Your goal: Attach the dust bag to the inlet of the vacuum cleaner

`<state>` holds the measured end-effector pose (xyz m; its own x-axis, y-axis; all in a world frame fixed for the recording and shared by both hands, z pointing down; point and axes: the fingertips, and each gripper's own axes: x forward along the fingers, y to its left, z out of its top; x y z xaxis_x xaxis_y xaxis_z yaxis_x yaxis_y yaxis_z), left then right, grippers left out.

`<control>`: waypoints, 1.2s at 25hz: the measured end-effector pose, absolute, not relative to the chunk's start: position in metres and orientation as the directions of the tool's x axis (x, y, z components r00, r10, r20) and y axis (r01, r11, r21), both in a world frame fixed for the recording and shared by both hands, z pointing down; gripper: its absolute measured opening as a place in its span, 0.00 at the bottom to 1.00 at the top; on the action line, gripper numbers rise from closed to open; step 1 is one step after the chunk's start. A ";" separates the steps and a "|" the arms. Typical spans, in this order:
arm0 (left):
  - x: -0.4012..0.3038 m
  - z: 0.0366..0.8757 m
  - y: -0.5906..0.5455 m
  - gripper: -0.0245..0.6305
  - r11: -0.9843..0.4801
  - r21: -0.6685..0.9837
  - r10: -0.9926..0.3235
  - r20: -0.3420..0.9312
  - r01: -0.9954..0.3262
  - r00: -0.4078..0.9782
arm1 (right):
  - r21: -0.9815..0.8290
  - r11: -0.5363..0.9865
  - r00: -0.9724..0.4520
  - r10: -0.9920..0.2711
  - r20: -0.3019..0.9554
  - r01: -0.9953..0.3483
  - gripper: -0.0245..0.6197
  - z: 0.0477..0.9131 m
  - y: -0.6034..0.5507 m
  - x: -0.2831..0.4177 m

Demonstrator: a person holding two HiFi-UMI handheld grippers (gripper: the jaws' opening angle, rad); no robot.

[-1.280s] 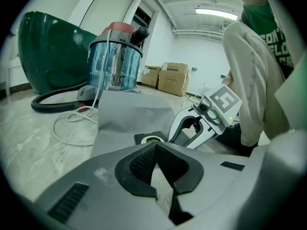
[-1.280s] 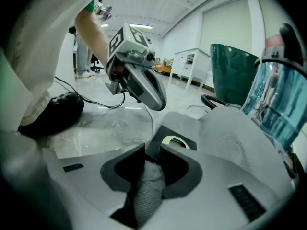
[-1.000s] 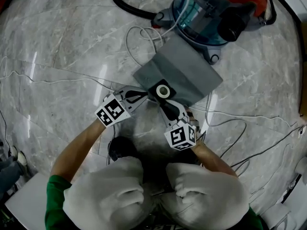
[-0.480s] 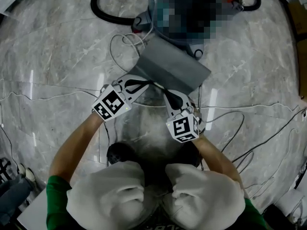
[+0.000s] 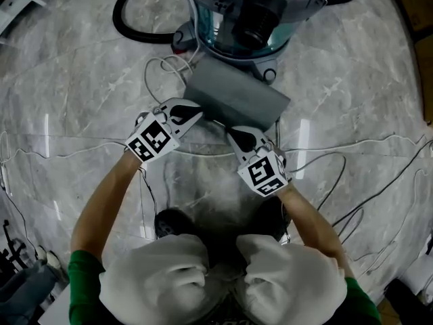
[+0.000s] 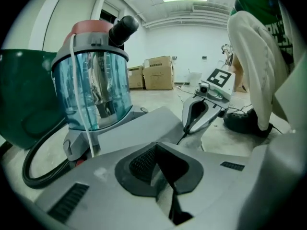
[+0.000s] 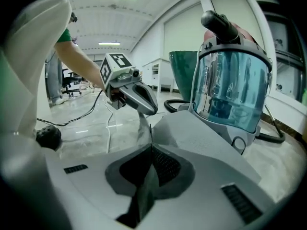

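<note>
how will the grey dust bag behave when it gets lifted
Probably light: the left gripper and right gripper hold the dust bag by one thin edge. Its flat, empty-looking body would likely flop and swing.

Items I logged by colour:
- Dust bag (image 5: pixel 237 97): was plain mid-grey.
- Vacuum cleaner (image 5: pixel 230 26): had a clear blue-teal tank, red lid and grey base.
- Hose (image 5: pixel 128 26): was black.
- Left gripper (image 5: pixel 193 114) and right gripper (image 5: pixel 233 135): were pale grey with black pads, each cube in black-and-white square markers.
- Floor (image 5: pixel 81 80): was grey marble, white-veined.
- Sleeve (image 5: pixel 81 276): was green.
- Trousers (image 5: pixel 155 276): were off-white.
</note>
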<state>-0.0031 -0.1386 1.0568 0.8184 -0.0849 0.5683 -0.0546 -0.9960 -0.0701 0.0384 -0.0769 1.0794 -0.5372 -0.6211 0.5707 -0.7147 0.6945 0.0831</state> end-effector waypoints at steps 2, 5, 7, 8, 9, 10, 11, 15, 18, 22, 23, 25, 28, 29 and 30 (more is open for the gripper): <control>-0.004 1.069 -0.133 0.04 -0.996 -0.083 -0.071 0.596 -0.026 0.800 | 0.080 0.711 -0.551 -0.605 0.575 -0.698 0.06 1.081 -0.075 0.037; -0.005 1.080 -0.126 0.04 -0.999 -0.037 -0.018 0.615 0.006 0.788 | 0.076 0.730 -0.564 -0.585 0.583 -0.679 0.06 1.086 -0.072 0.034; -0.006 1.083 -0.122 0.04 -1.000 -0.012 0.007 0.623 0.019 0.782 | 0.072 0.735 -0.569 -0.578 0.585 -0.674 0.06 1.088 -0.071 0.033; -0.008 1.086 -0.121 0.04 -1.000 -0.005 0.014 0.626 0.021 0.780 | 0.069 0.737 -0.572 -0.576 0.584 -0.673 0.06 1.089 -0.071 0.033; -0.009 1.088 -0.120 0.04 -1.000 0.002 0.018 0.627 0.021 0.779 | 0.064 0.738 -0.575 -0.574 0.583 -0.672 0.06 1.089 -0.072 0.032; -0.010 1.090 -0.119 0.04 -1.000 0.008 0.021 0.626 0.021 0.780 | 0.058 0.739 -0.578 -0.572 0.582 -0.672 0.06 1.089 -0.072 0.032; -0.010 1.089 -0.119 0.04 -1.000 0.014 0.028 0.624 0.024 0.781 | 0.053 0.740 -0.582 -0.569 0.581 -0.670 0.06 1.089 -0.072 0.032; -0.009 1.085 -0.117 0.04 -0.997 0.050 0.075 0.623 0.056 0.779 | 0.041 0.749 -0.599 -0.559 0.574 -0.661 0.06 1.090 -0.071 0.031; -0.009 1.085 -0.115 0.04 -0.993 0.086 0.112 0.623 0.075 0.774 | 0.032 0.753 -0.610 -0.556 0.564 -0.657 0.06 1.090 -0.069 0.031; -0.010 1.085 -0.112 0.04 -0.989 0.091 0.146 0.628 0.114 0.764 | 0.022 0.756 -0.622 -0.554 0.554 -0.654 0.06 1.090 -0.070 0.032; -0.010 1.085 -0.111 0.05 -0.989 0.085 0.149 0.633 0.124 0.760 | 0.020 0.757 -0.624 -0.553 0.552 -0.653 0.06 1.090 -0.071 0.033; -0.009 1.087 -0.109 0.05 -0.988 0.075 0.153 0.649 0.138 0.745 | 0.021 0.762 -0.629 -0.550 0.550 -0.648 0.06 1.090 -0.071 0.033; -0.007 1.094 -0.106 0.05 -0.986 0.068 0.160 0.680 0.155 0.716 | 0.049 0.782 -0.636 -0.540 0.551 -0.621 0.06 1.091 -0.068 0.031; -0.006 1.096 -0.105 0.05 -0.985 0.069 0.164 0.686 0.161 0.709 | 0.069 0.792 -0.636 -0.537 0.554 -0.607 0.06 1.091 -0.067 0.030; -0.005 1.097 -0.103 0.05 -0.983 0.068 0.169 0.691 0.170 0.703 | 0.089 0.800 -0.636 -0.533 0.559 -0.593 0.06 1.092 -0.066 0.030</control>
